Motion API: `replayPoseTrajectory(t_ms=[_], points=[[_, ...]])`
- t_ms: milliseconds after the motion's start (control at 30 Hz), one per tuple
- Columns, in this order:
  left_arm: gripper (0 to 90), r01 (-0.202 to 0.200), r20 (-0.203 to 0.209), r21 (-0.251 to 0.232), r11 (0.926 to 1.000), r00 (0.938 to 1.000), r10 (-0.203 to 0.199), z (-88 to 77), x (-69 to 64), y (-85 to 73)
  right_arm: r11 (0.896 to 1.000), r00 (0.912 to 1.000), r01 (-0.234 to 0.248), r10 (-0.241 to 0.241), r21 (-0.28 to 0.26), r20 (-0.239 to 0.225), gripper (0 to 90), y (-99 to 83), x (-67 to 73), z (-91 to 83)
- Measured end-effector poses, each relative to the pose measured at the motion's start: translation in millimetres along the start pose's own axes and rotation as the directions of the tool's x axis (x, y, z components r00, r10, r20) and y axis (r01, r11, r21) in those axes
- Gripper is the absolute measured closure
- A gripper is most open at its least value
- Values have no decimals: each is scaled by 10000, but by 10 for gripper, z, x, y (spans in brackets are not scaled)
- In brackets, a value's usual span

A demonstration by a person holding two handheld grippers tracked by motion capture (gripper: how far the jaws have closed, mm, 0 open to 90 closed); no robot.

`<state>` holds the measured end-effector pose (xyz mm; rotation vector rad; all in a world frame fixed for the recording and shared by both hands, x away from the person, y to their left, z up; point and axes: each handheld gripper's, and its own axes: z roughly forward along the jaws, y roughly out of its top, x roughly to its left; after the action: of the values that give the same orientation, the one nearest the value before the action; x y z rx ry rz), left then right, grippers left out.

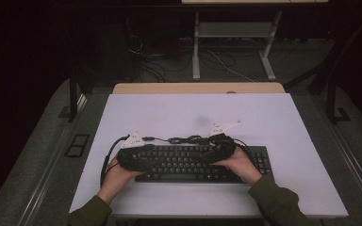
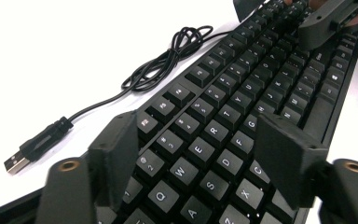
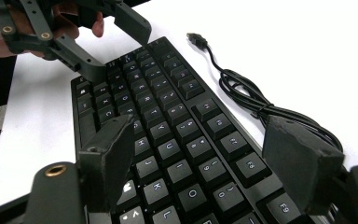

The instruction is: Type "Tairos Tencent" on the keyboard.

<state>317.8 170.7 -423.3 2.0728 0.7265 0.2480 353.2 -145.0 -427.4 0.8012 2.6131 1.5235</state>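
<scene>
High view: my left tool [image 1: 139, 157] and right tool [image 1: 219, 151] hover open over the keyboard [image 1: 188, 165], center frame; nothing gripped yet.

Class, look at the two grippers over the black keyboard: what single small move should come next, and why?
Probably lower both grippers a little and close them on the keyboard. The left gripper and the right gripper each hang over a different end of the keys, jaws apart with nothing clamped. The cable lies loosely coiled on the table behind the keyboard, so it looks clear of the jaws.
</scene>
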Motion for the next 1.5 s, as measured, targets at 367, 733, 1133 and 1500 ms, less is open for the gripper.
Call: replayPoseTrajectory(t_ms=[367, 733, 1133, 1500], points=[[567, 117, 352, -224, 9997, 9993, -109, 65, 11, 61, 10000, 10000, -11, 11, -14, -15, 249, 1, 6, 7], [842, 40, 888, 157, 9999, 9960, -54, 184, -26, 96, 10000, 10000, -15, 15, -22, 29, 248, -4, -5, 6], [895, -206, 912, 547, 9983, 9957, 155, 252, -36, 114, 10000, 10000, -3, 3, -3, 15, 248, -3, 8, 17], [895, -264, 976, 801, 9964, 9951, 185, 323, -42, 117, 10000, 10000, -28, 28, -14, 15, 248, -2, 8, 13]])
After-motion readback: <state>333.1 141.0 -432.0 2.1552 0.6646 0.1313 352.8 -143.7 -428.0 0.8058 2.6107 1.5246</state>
